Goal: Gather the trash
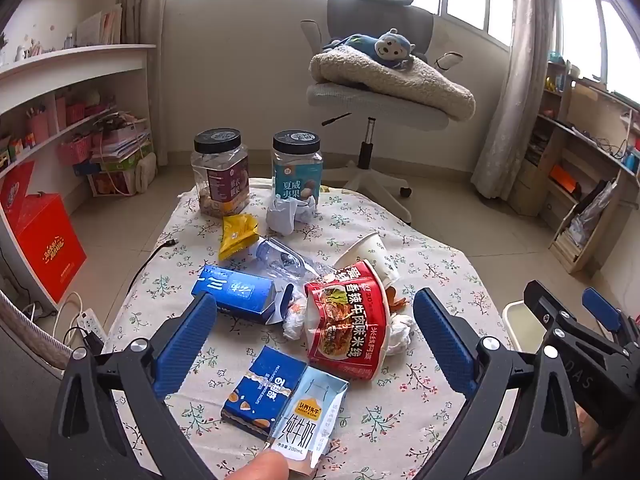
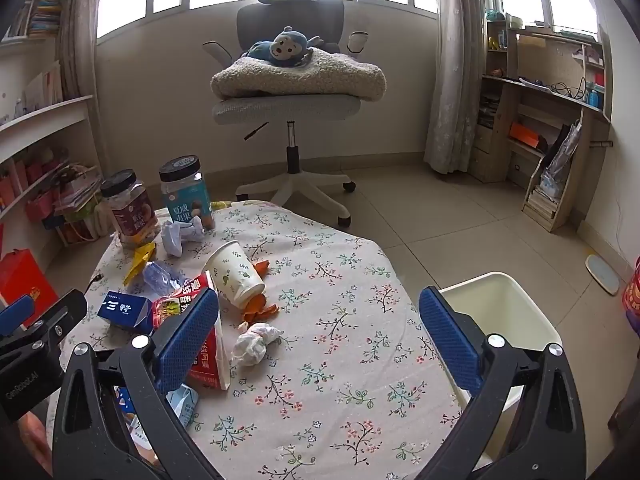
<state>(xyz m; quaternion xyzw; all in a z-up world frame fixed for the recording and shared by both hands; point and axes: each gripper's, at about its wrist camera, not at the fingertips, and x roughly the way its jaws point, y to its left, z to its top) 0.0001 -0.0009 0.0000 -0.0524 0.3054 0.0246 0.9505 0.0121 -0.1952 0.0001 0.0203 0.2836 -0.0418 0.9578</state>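
Trash lies across a floral tablecloth (image 1: 432,408): a red noodle cup (image 1: 348,320), a milk carton (image 1: 308,420), a blue biscuit box (image 1: 260,392), a long blue box (image 1: 236,292), a crushed clear bottle (image 1: 284,260), a yellow wrapper (image 1: 236,236), a tipped paper cup (image 2: 236,276) and crumpled tissues (image 2: 254,340). My left gripper (image 1: 316,340) hovers open over the pile, nothing between its fingers. My right gripper (image 2: 318,336) is open above the table's right half, near the tissue. A cream bin (image 2: 500,312) stands by the table's right edge.
Two black-lidded snack jars (image 1: 220,172) (image 1: 297,164) stand at the table's far edge. An office chair (image 2: 288,108) with a blanket and plush monkey is behind. Shelves line both walls; a red box (image 1: 44,244) and a power strip (image 1: 90,320) sit on the floor at left.
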